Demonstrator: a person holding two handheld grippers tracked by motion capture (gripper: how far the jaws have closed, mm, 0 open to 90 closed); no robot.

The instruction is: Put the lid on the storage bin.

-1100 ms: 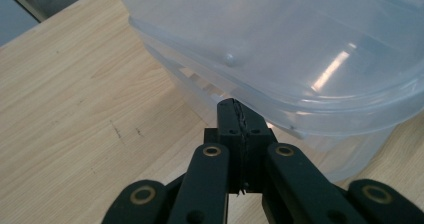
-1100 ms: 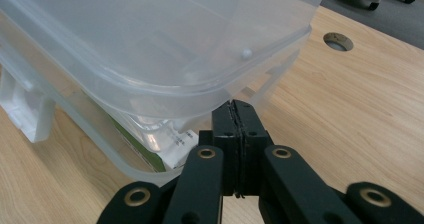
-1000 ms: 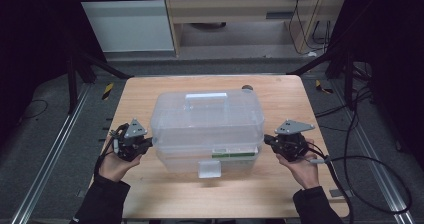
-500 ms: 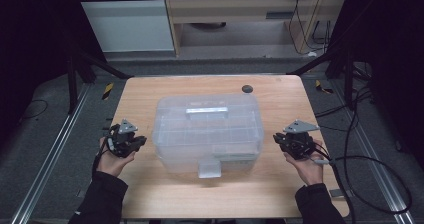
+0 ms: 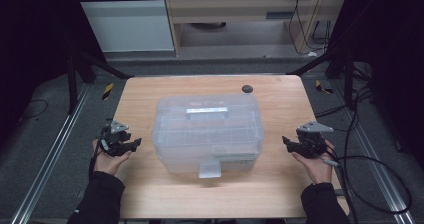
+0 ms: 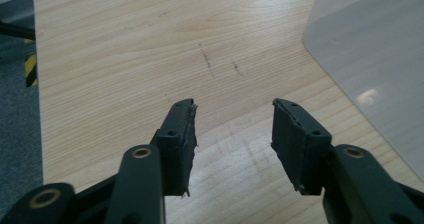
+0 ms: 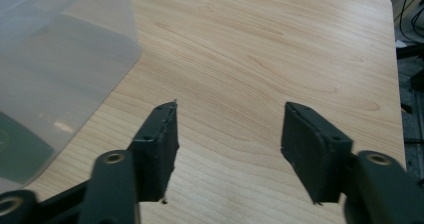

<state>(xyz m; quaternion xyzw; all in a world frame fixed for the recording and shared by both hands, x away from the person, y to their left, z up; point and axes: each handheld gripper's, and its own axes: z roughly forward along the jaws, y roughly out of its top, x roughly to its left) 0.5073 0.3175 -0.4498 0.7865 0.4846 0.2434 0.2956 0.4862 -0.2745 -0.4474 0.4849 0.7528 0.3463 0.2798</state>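
Withdrawn from the box since a second ago: both tongs, then hard against its end walls, now well apart from it; box itself set down level and shifted slightly toward the person.

Left tongs (image 5: 134,144): released, jaws spread, nothing between them; seen likewise in the left gripper view (image 6: 234,124), bare wood between the jaws. Held low over the left part of the counter (image 5: 150,194), pointing toward the box.

Right tongs (image 5: 286,141): released, jaws wide, empty; confirmed in the right gripper view (image 7: 227,129). Held over the right part of the counter, also pointing inward.

Clear storage box (image 5: 207,131): resting mid-counter, lid on, handle on top, front latch tab (image 5: 209,168) facing the person. Corner of the box noted at the edge of each gripper view (image 6: 370,69) (image 7: 55,69). Contents faintly visible through the wall, not identifiable.

Small dark disc (image 5: 246,88): on the counter behind the box, apart from it.

Judged step: box placed and let go, both hands retreating. Judged next move: approach to the latch tab or the lid handle, calling for one set of tongs brought to the front centre and closed on a narrow part, the other steadying the box.
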